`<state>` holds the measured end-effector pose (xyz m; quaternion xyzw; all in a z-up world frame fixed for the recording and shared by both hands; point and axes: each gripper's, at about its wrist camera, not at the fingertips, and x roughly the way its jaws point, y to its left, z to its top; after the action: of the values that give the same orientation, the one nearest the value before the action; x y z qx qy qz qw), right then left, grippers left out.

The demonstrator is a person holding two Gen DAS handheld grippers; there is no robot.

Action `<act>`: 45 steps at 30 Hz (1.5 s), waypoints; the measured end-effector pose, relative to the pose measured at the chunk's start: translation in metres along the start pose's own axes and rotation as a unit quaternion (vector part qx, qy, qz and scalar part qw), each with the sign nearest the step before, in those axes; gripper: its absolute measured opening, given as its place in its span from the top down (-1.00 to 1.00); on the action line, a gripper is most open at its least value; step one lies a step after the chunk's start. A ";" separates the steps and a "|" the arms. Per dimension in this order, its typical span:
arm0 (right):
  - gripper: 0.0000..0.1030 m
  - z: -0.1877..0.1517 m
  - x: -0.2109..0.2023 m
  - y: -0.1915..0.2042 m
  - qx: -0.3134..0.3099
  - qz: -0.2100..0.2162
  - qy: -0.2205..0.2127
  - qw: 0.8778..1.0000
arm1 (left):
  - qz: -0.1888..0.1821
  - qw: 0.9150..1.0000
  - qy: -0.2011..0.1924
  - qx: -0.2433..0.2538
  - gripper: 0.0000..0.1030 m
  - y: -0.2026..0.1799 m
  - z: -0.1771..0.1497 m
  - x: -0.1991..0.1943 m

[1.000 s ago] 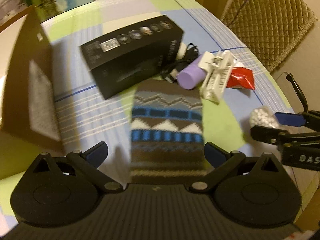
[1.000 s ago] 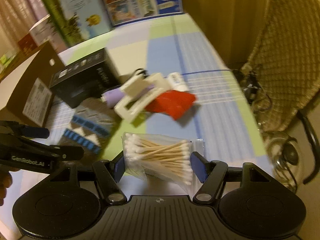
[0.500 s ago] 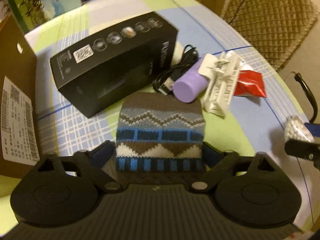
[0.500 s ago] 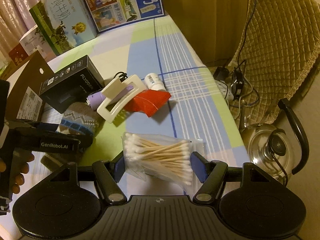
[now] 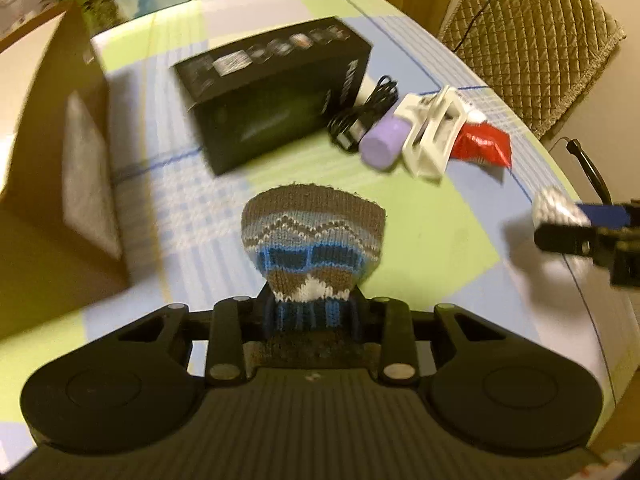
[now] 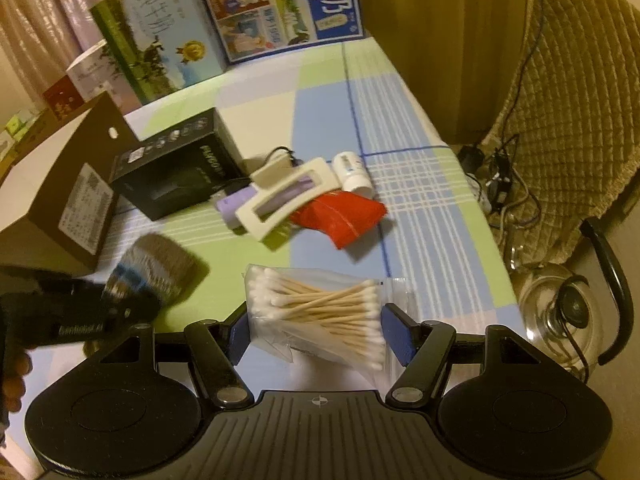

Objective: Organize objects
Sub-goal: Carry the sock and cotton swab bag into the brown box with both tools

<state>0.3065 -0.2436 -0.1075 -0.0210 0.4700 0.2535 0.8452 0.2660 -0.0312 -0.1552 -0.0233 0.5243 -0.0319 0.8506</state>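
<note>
Left gripper (image 5: 310, 314) pinches knit sock (image 5: 312, 240), lifted above table (image 5: 440, 220); beyond the sock: black box (image 5: 272, 92), purple tube (image 5: 384, 142), white clip (image 5: 434, 134).
</note>
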 end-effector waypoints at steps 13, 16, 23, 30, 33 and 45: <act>-0.27 0.010 -0.010 0.063 -0.057 0.056 -0.020 0.997 | 0.013 0.997 -0.045 -0.068 0.45 0.041 -0.034 -0.073; -0.27 0.014 -0.014 0.083 -0.072 0.074 -0.027 0.994 | 0.017 0.994 -0.065 -0.080 0.45 0.052 -0.038 -0.094; -0.27 0.025 -0.020 0.140 -0.117 0.132 -0.045 0.983 | 0.033 0.987 -0.107 -0.114 0.45 0.083 -0.048 -0.141; -0.27 0.044 -0.011 0.201 -0.157 0.178 -0.061 0.970 | 0.067 0.977 -0.142 -0.145 0.45 0.128 -0.052 -0.179; -0.27 0.054 -0.003 0.223 -0.168 0.185 -0.066 0.966 | 0.087 0.972 -0.153 -0.154 0.45 0.153 -0.049 -0.191; -0.27 0.088 0.038 0.280 -0.192 0.178 -0.074 0.962 | 0.152 0.966 -0.152 -0.144 0.45 0.245 -0.018 -0.193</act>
<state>0.2662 0.0394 -0.0322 -0.0797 0.3449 0.4861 0.7990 0.1707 0.2284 -0.0097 -0.0700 0.3849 0.1774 0.9030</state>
